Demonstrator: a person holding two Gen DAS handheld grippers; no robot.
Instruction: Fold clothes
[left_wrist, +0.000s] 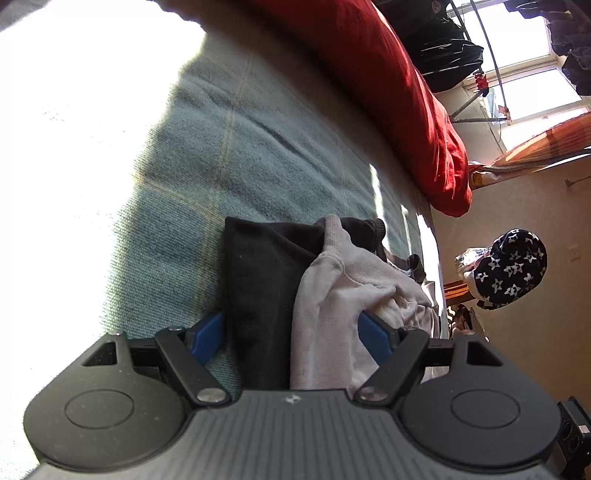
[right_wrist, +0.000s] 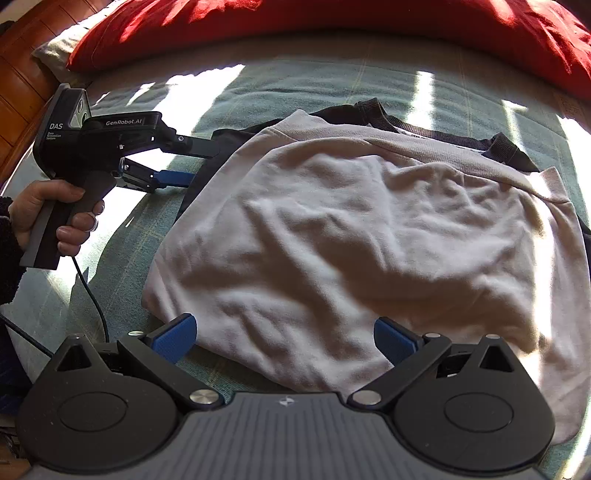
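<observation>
A pale folded sweatshirt lies on top of a dark garment on the bed. In the right wrist view my right gripper stands open over the sweatshirt's near edge, with one blue pad above the cloth and the other just off it. A hand holds my left gripper at the stack's left side. In the left wrist view, my left gripper has its jaws wide, straddling the edge of the dark garment and the sweatshirt. I see no squeeze on the stack.
The stack rests on a grey-green blanket crossed by bright sun patches. A red pillow runs along the far side. Wooden furniture stands at the left. A cable trails from the left handle. A star-patterned cloth sits beyond the bed.
</observation>
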